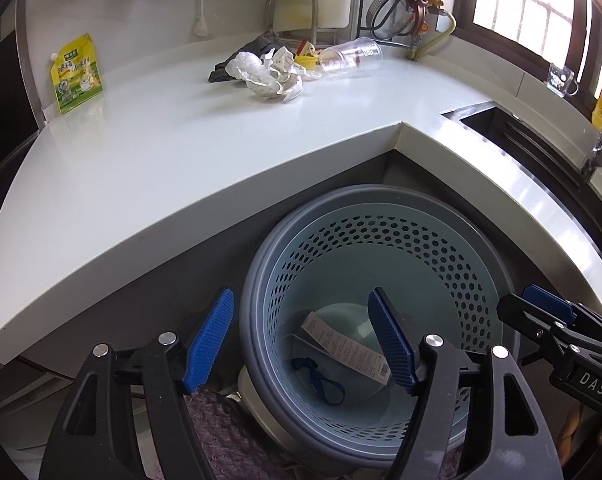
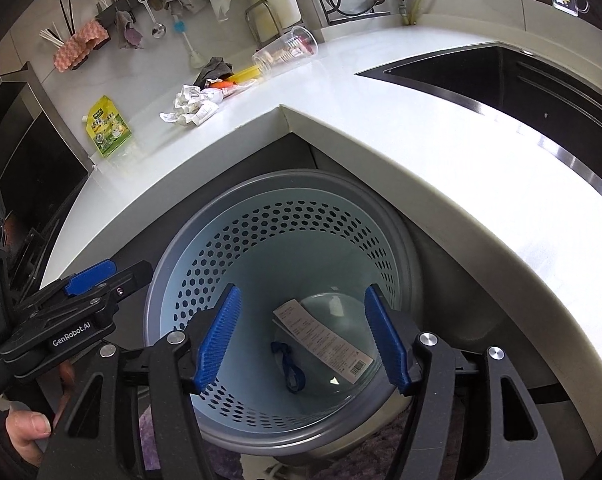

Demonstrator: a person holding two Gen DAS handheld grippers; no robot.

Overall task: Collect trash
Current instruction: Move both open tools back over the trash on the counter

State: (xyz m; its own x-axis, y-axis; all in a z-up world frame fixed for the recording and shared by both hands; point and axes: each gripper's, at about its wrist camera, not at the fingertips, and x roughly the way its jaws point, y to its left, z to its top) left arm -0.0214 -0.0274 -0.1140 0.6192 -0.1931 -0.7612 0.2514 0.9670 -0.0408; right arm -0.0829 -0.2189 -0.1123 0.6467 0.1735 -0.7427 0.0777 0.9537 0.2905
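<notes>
A long white printed receipt with a barcode lay flat at the bottom of the perforated pale-blue bin, beside a blue cord. Above the bin, the left gripper and right gripper stood wide apart, empty.

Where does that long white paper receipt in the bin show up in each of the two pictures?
Left wrist view: long white paper receipt lies at the bin's bottom, lower centre, beside the right blue pad.
Right wrist view: receipt at the bin's bottom, lower centre, between the pads.
Shared landmark: perforated pale blue plastic bin.
</notes>
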